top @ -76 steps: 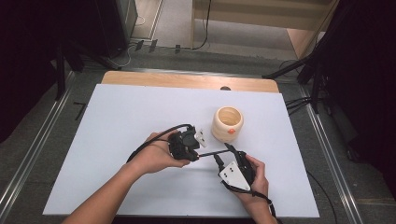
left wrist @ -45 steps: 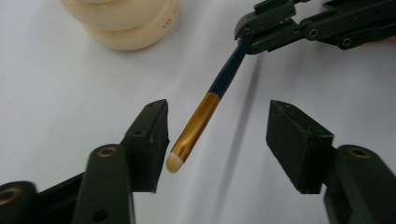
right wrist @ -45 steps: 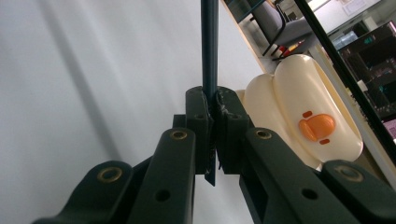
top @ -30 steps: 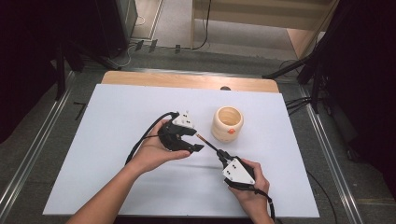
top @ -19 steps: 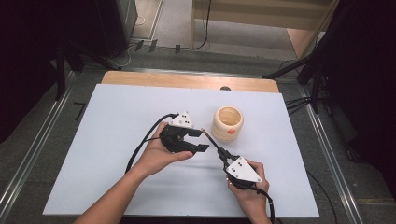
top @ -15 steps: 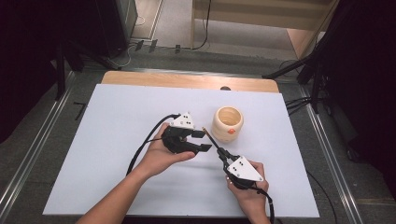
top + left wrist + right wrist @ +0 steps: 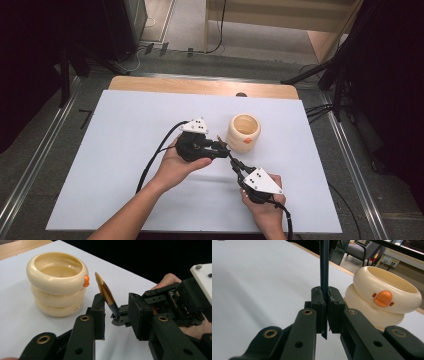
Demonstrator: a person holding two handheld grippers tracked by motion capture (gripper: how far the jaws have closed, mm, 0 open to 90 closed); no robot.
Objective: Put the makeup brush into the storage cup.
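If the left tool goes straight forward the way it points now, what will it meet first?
Probably the pen that stands between its open jaws, held by the right tool. The cream pot lies further on, to one side; depth is hard to judge.

white-topped rectangular table (image 7: 125, 130) with wooden far edge, cream ringed plastic cup (image 7: 243, 133) – orange duck face – upright right of centre

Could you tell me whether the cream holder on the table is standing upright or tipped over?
Upright. The cream holder rests on its base on the white table, its open mouth facing up; the left gripper view shows its stacked rings level.
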